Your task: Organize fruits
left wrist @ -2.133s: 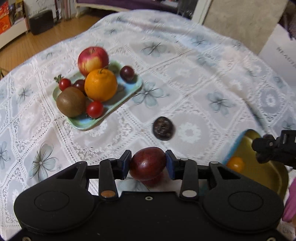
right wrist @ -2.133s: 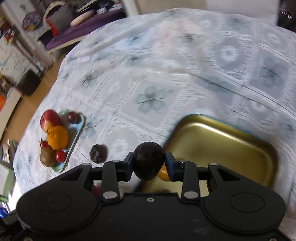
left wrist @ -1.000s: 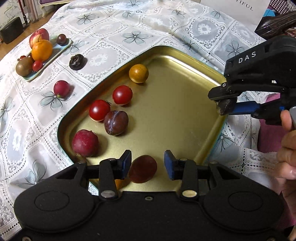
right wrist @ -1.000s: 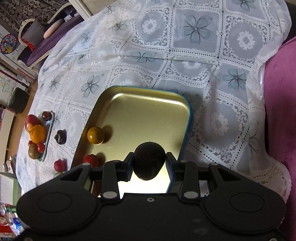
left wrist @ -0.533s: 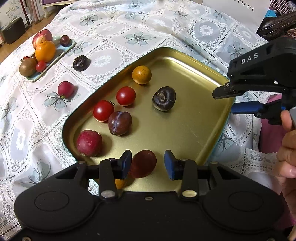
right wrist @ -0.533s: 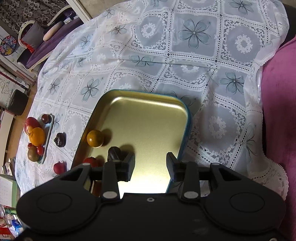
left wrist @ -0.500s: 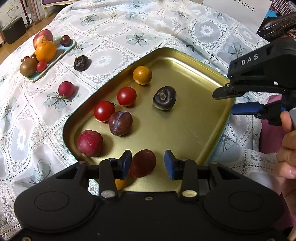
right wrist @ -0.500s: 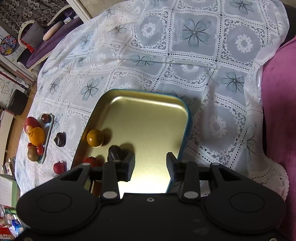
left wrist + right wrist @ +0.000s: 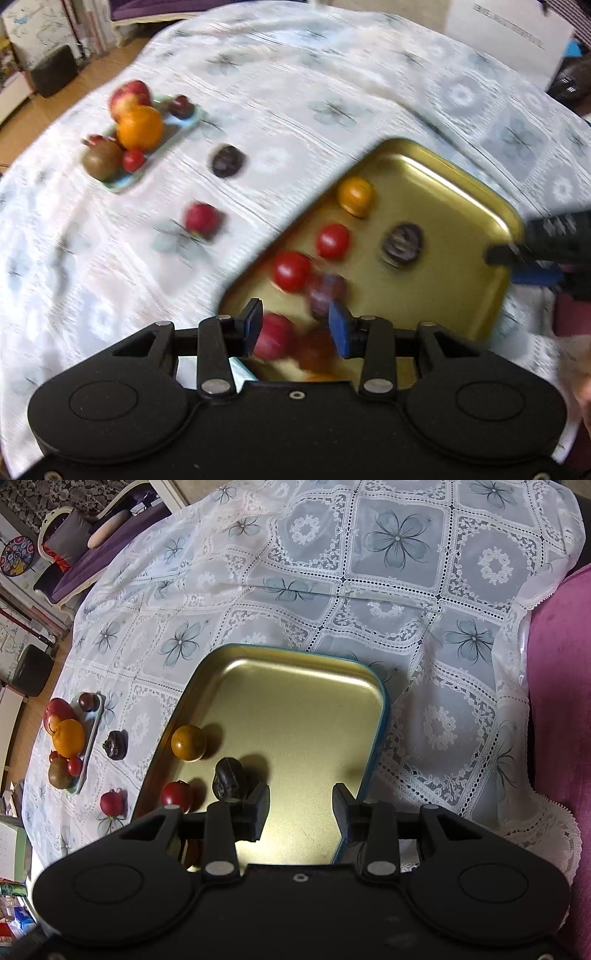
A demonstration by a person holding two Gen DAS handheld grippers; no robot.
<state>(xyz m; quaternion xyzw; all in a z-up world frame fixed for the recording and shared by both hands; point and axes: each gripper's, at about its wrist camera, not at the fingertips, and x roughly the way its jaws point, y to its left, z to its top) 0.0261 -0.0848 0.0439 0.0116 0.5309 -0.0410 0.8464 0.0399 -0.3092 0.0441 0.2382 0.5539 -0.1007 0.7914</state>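
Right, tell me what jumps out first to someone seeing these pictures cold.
The gold tray fills the middle, with small fruits gathered along its left side, among them a wrinkled dark fruit and an orange-yellow ball. At far left, a small plate is piled with an orange and other fruit. Both grippers, left and right, are open and hold nothing.

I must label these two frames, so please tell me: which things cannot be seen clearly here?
- Fruits near the left gripper: motion-blurred in the left wrist view; exact count unclear.
- Gold tray, near end: hidden by the right gripper body in the right wrist view.
- Right gripper in the left view: cut off by the edge.
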